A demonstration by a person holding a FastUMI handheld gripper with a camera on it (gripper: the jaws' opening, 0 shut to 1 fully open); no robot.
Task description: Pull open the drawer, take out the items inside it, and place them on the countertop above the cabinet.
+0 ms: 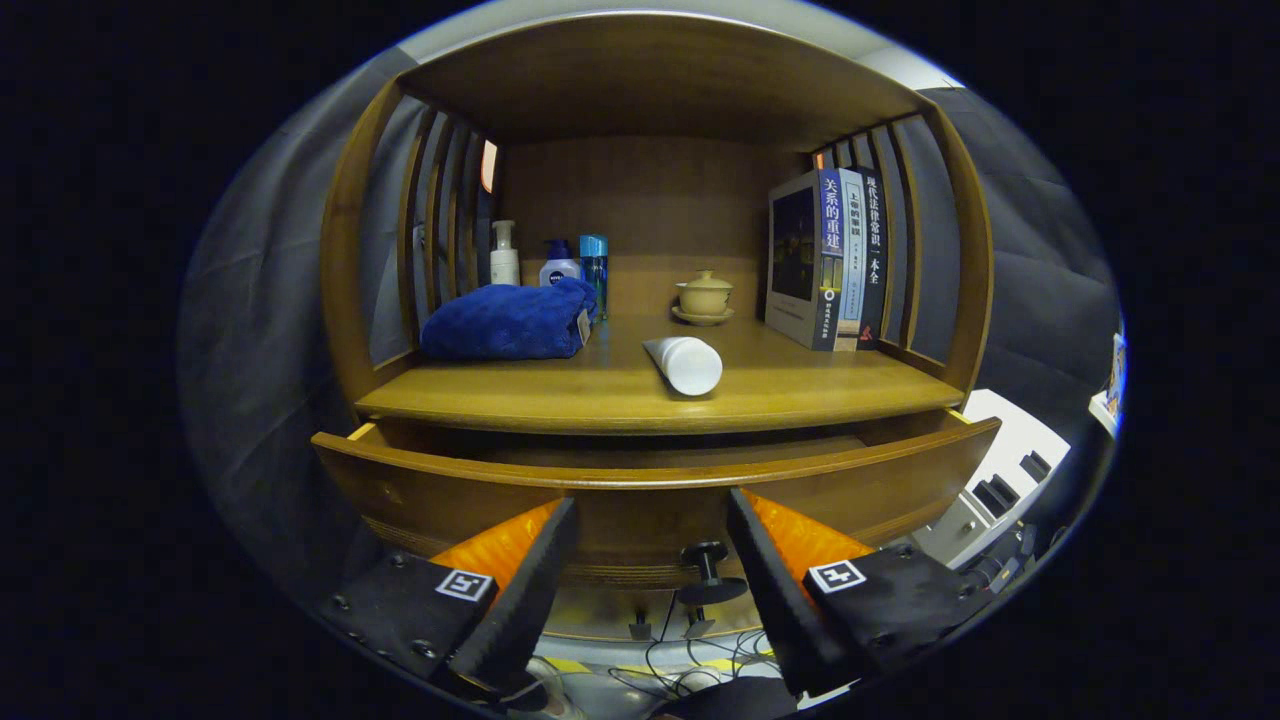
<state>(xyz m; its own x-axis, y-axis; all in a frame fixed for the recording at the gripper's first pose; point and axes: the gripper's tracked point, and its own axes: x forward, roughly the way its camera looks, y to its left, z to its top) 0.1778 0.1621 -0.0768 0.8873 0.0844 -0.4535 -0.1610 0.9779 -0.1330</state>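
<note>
With its curved front standing out from the cabinet, seen pulled open: the brown wooden drawer (655, 480), just beyond the fingertips and under the countertop's edge. Interior hidden by the drawer's own front and the overhang above; contents could not be told. Fitted with a small dark knob (706, 552), caught between the two fingers but touched by neither. Held wide apart and empty: the jaws of the black-and-orange two-finger gripper (650, 540), pads facing the drawer front.

Already lying on the brown wooden countertop (800, 400), near its front edge: a white plastic tube (685, 363), on its side, cap end forward. Behind it, a small beige lidded cup on a saucer (704, 297). To one side, a folded blue towel (508, 321) with a white pump bottle (504, 255), a white-and-blue bottle (559, 266) and a slim blue bottle (594, 268) at its back; to the other, upright books (830, 260) against the slatted side.

Judged unfinished, possibly with more still inside. Judged risky from here: reaching blind under the overhang and knocking fingers on the countertop's lip; nudging the drawer shut on the way in; rolling the round tube off the front edge if a later item were set down against it.
</note>
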